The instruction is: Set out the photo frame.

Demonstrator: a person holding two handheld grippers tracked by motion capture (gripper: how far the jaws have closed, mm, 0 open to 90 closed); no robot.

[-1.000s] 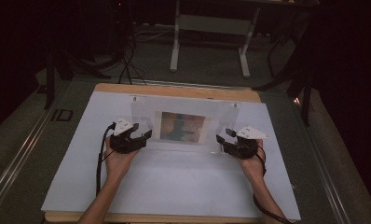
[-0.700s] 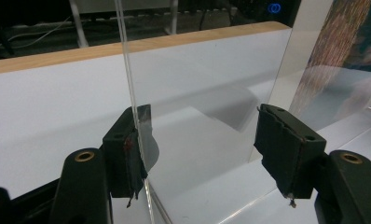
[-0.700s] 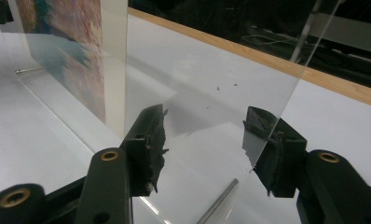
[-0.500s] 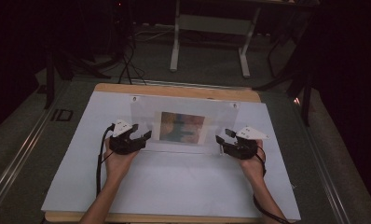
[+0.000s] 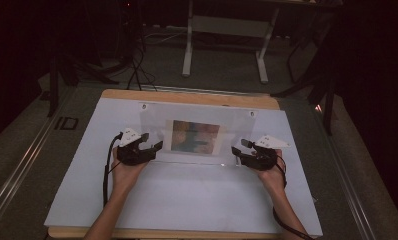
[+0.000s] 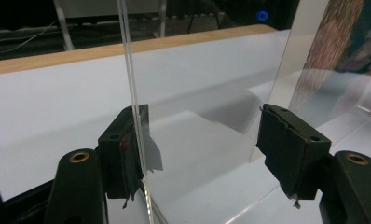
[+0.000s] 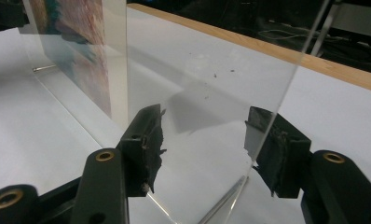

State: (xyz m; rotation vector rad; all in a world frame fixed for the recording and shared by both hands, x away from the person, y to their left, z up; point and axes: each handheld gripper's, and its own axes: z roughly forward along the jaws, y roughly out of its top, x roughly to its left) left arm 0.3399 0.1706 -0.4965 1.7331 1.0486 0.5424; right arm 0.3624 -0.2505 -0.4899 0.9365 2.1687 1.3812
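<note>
The clear acrylic frame (image 5: 197, 134) is standing near the middle of the counter (image 5: 187, 200), with a coloured picture (image 5: 195, 137) mounted in its centre. Compared with a second ago, the frame is sitting in the same spot and at the same lean, so the work of lifting or shifting it is, by my judgement, not yet under way.

What is changing is at the frame's two lower corners. The left gripper (image 5: 146, 150) is edging in at the frame's left end, a touch closer than in the earlier pictures. In the left gripper view its jaws are standing apart, with the frame's clear edge (image 6: 132, 93) running up just beside the left-hand pad (image 6: 125, 149), touching or nearly so, while the other pad (image 6: 286, 144) is sitting well clear.

The right gripper (image 5: 244, 152) is holding at the frame's right end, hardly shifted. Its jaws are also apart: the frame's sheet (image 7: 211, 93) is passing between them, its edge lying close against the right-hand pad (image 7: 272, 149).

Both grippers are therefore bracketing the frame without clamping it. I judge that the person is lining up a two-handed grip, and that closing both pairs together is the step in hand.
</note>
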